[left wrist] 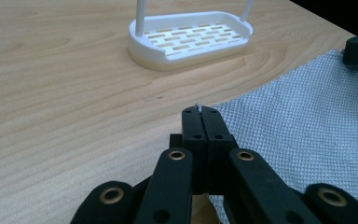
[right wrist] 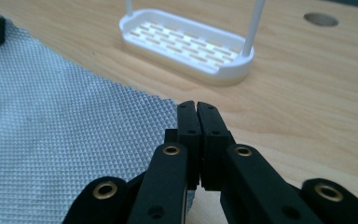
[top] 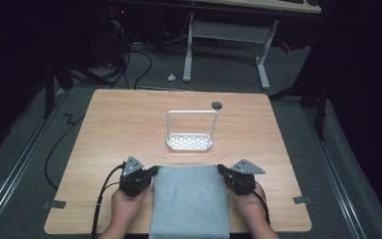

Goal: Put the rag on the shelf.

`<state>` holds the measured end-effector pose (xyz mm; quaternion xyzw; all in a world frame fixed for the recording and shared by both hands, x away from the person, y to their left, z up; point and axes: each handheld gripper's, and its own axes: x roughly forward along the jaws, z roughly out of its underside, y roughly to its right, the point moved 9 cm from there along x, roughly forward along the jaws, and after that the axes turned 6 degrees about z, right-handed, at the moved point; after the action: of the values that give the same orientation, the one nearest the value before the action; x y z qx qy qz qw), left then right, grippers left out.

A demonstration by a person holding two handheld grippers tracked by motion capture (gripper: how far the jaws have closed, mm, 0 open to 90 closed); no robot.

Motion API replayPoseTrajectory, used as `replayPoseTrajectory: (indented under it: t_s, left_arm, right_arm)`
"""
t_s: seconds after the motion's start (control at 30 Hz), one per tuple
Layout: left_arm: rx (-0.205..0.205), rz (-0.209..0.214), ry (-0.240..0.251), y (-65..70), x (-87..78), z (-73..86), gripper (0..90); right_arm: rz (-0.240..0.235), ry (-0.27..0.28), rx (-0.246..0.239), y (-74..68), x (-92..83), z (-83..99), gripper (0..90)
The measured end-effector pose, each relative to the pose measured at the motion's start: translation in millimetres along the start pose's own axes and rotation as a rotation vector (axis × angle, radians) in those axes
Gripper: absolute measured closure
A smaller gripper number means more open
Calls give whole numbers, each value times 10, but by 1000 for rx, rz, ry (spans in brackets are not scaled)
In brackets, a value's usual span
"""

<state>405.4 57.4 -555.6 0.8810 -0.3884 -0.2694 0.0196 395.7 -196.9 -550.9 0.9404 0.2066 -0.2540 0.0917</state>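
While each tool, left tool (top: 153, 171) and right tool (top: 221, 170), is clamped on a far corner of the grey towel (top: 190, 200), the white rack (top: 190, 142) stands straight ahead, between them, on the tabletop (top: 119, 124).

**Grey towel, flat, pinched at both far corners**

Grey waffle-weave towel (top: 190, 199) lies flat on the wooden table (top: 119, 129), just short of the white slotted rack (top: 189, 142), not touching it. Near edge hangs over the table's front edge. Far-left corner sits pinched in the left gripper (left wrist: 201, 110), far-right corner in the right gripper (right wrist: 196, 105).
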Motion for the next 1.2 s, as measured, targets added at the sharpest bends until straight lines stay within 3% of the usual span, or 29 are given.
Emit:
replayPoseTrajectory:
  t_s: [0.6, 0.97, 1.2]
  left_arm:
    - [54, 9, 139, 79, -227, -362, 897]
    - [91, -2, 189, 136, -324, -578, 896]
    - [90, -12, 231, 134, -377, -731, 896]
  right_arm:
    - [21, 175, -12, -79, -253, -401, 899]
    - [8, 222, 19, -5, -338, -589, 898]
    - [2, 260, 21, 43, -413, -761, 898]
